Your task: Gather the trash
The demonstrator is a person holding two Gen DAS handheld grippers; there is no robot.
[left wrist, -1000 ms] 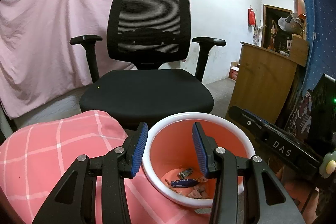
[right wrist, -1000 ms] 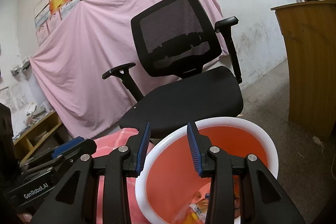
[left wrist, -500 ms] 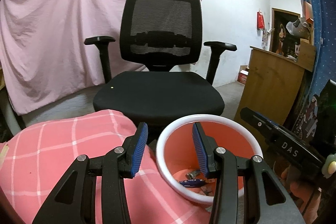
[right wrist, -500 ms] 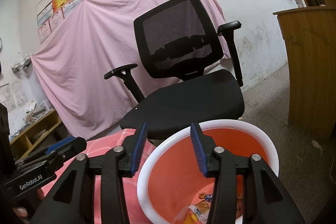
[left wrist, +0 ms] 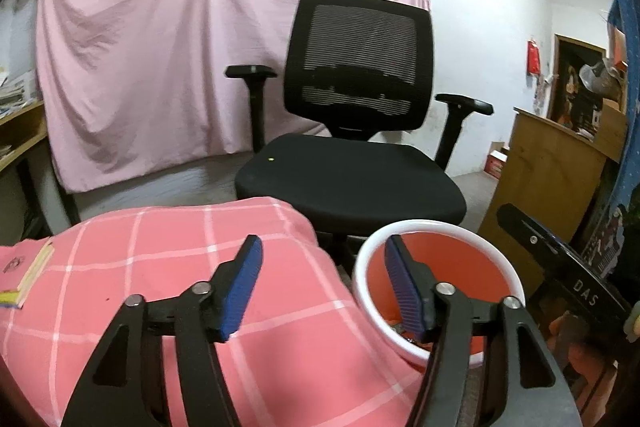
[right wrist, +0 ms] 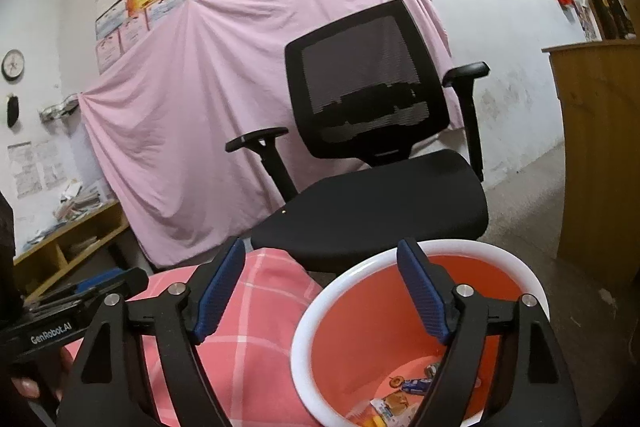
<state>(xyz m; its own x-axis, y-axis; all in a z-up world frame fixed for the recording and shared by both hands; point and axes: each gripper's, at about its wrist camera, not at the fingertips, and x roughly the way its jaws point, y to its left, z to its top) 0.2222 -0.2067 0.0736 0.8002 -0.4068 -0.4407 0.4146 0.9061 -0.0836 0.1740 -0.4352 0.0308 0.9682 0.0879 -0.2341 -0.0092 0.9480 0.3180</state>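
Beside bin, both hand-held grippers wider

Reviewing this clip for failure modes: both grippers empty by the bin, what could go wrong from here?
1. The orange bin stands close against the pink checked cloth; a sideways swing of the open right gripper might knock its rim and tip it.
2. The flat item at the cloth's left edge lies low and thin; the open left gripper may pinch fabric along with it.
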